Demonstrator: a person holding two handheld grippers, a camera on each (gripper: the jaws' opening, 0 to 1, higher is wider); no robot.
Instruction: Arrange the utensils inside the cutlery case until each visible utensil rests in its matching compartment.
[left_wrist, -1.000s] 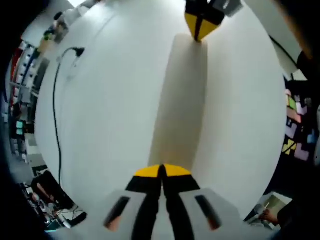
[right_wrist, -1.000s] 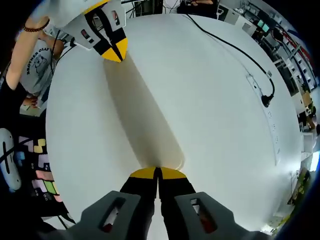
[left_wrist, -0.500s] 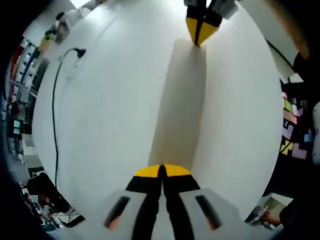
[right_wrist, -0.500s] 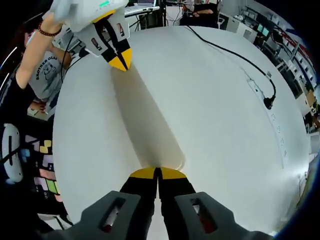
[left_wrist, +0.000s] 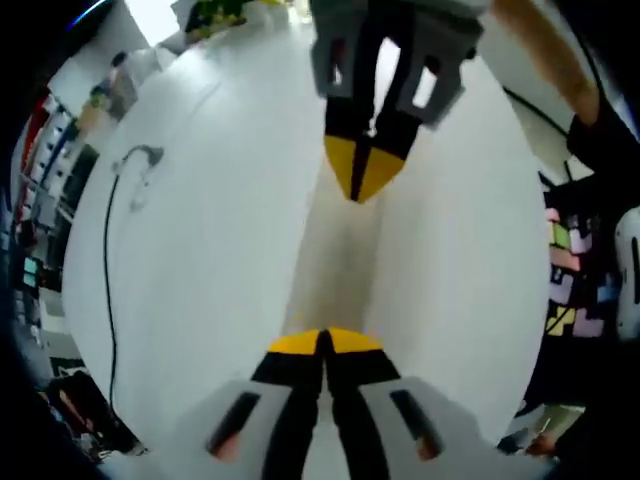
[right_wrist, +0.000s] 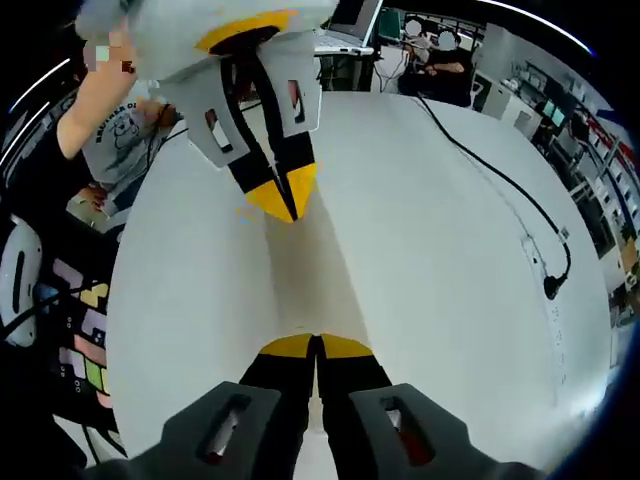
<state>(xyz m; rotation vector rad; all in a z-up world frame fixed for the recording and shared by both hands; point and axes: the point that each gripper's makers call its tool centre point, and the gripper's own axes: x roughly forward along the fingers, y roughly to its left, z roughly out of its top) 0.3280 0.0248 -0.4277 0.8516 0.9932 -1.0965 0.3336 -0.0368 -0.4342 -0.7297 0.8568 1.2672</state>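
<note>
So the thing both grippers are on is a long cream-coloured strip (left_wrist: 335, 270) running up the middle of the left gripper view, and up the centre of the right gripper view too; I'd guess it's the cutlery case or its lid, but it's blurry and I honestly can't tell which, and I can't make out any utensils or compartments. It lies on a round white table (left_wrist: 200, 250), matte and plain.

The left gripper (left_wrist: 325, 342) sits bottom centre of its own view, yellow-tipped jaws pressed together right at the near end of the strip; looks like it's pinching that end edge, though the actual contact is hidden. The right gripper (left_wrist: 364, 190) comes in from the top, jaws also closed to a point at the far end; same story.

Handling-wise it reads as light, thin and smooth, probably plastic or fabric, so slippery; the ends are the sensible place to grab.

A black cable (right_wrist: 500, 170) snakes across the right side of the table in the right gripper view.
</note>
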